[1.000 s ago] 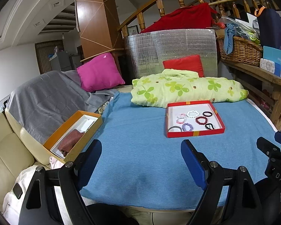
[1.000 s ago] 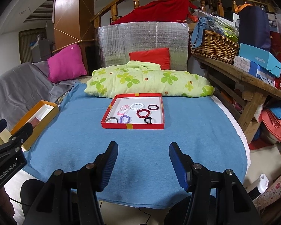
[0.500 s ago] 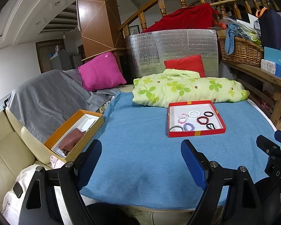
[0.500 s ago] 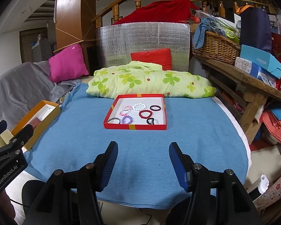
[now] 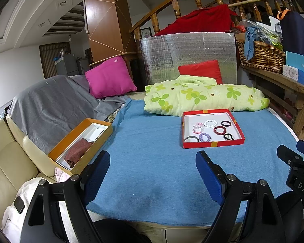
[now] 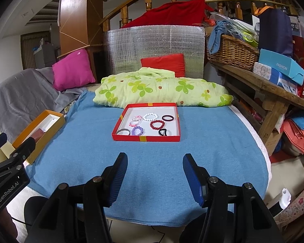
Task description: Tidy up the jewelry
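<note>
A red-rimmed tray [image 5: 212, 144] [image 6: 146, 138] with a white floor sits on the blue cloth [image 5: 156, 141] [image 6: 152, 162], far middle. It holds several bracelets and hair ties: white beads [image 6: 150, 116], red beads [image 6: 157, 124], purple beads [image 6: 138, 130], pink beads [image 6: 135, 120], a grey band [image 6: 123, 131] and black ties [image 6: 167, 118]. An orange box [image 5: 81, 143] [image 6: 37, 131] with a brown cloth inside lies at the cloth's left edge. My left gripper [image 5: 153, 174] and right gripper [image 6: 155, 172] are both open and empty, above the near edge of the cloth.
A green floral quilt [image 6: 162, 89] lies just behind the tray. A grey-covered sofa with a pink cushion [image 5: 109, 77] is to the left. A wooden bench with a basket [image 6: 233, 50] and boxes stands at the right. The right gripper's body shows in the left wrist view [image 5: 298, 168].
Both views have shifted slightly; the tray sits a little further right and lower than a second ago. Both grippers stay open and empty.
</note>
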`<state>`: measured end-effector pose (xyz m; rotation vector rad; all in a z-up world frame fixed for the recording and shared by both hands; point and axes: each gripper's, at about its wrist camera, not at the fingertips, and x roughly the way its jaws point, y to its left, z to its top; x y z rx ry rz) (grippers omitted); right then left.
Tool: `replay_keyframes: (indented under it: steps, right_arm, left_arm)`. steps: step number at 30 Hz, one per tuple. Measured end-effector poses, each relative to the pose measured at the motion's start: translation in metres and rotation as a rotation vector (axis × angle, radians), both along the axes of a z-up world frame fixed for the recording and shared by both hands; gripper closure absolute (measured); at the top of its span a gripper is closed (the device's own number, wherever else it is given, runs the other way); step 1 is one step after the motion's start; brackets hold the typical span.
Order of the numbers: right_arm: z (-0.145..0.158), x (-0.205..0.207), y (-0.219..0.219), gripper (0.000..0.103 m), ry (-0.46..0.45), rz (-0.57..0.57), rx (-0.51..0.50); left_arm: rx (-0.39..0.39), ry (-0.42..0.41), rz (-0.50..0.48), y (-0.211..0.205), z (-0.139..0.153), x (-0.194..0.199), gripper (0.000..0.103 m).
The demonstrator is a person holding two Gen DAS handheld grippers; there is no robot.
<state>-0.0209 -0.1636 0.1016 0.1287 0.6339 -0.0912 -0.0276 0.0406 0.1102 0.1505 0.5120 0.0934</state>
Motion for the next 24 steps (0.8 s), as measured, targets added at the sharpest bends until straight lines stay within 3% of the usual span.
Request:
replay_keyframes:
  steps: [13,24]
  right_arm:
    - [0.005,0.006,0.004,0.042,-0.008,-0.011,-0.017]
    - [-0.003,0.031,0.000,0.042,0.012,-0.012,-0.035]
  left_arm:
    - [-0.013,0.003,0.001,0.002,0.001,0.003,0.016]
    - [-0.021,0.025,0.003,-0.004,-0.001,0.029,0.016]
